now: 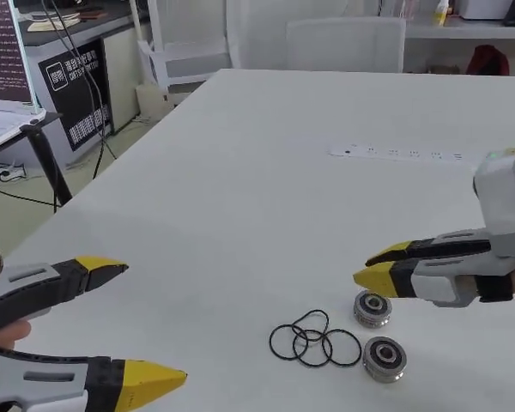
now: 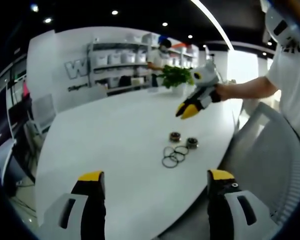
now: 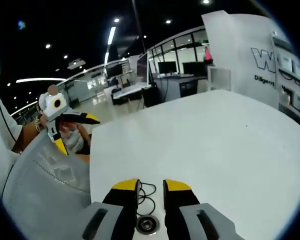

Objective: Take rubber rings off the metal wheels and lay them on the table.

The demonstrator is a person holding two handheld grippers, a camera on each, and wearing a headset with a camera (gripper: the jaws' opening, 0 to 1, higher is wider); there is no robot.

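Two metal wheels (image 1: 372, 309) sit on the table (image 1: 266, 189) w/ loose rubber rings (image 1: 313, 337) just beside em in head view; right gripper (image 1: 363, 267) hangs just above, jaws barely apart, empty. Left gripper view: left gripper (image 2: 155, 176) spread wide, holding nothing. Right gripper view: one of the metal wheels shows under the narrow jaw gap.
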